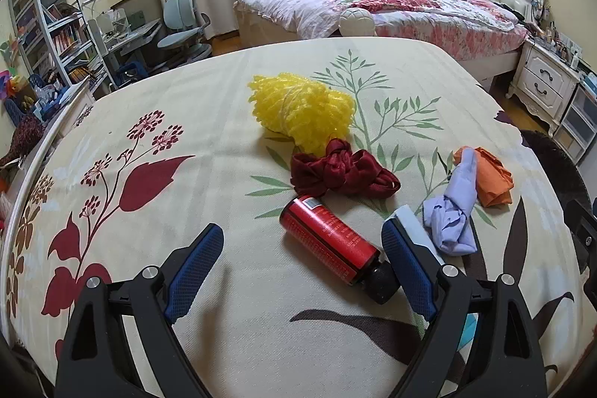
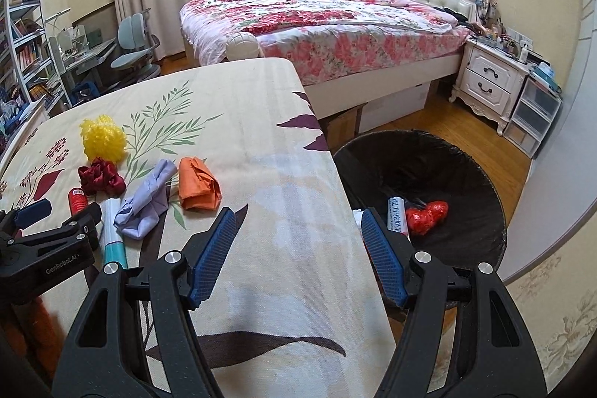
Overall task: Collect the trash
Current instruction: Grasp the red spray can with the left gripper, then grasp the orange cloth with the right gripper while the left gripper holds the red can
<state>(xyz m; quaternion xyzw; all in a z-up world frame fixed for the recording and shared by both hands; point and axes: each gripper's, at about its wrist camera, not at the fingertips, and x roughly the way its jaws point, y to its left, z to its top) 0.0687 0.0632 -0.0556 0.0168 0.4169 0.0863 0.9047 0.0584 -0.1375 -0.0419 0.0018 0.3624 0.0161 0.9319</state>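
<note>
In the left wrist view, the left gripper (image 1: 304,260) hangs open with nothing held, and the red bottle (image 1: 326,243) lies on its side on the flowered table cloth (image 1: 186,174), between the jaws toward 3 o'clock. It looks hard, round and smooth, so it may roll or slip; the middle seems best to pinch, and its black cap (image 1: 380,284) is partly hidden behind the pad.

In the right wrist view, the right gripper (image 2: 298,248) is open and empty too. The black trash bin (image 2: 466,174) sits at 3 o'clock with a red wad (image 2: 427,217) inside, and only the bottle's end (image 2: 77,200) peeks out at 9 o'clock behind the other gripper.

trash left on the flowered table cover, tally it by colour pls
yellow plastic mesh bundle: 1
dark red satin scrunchie: 1
red bottle with black cap: 1
lilac crumpled cloth: 1
orange crumpled paper: 1
white and teal tube: 1
total: 6
</note>
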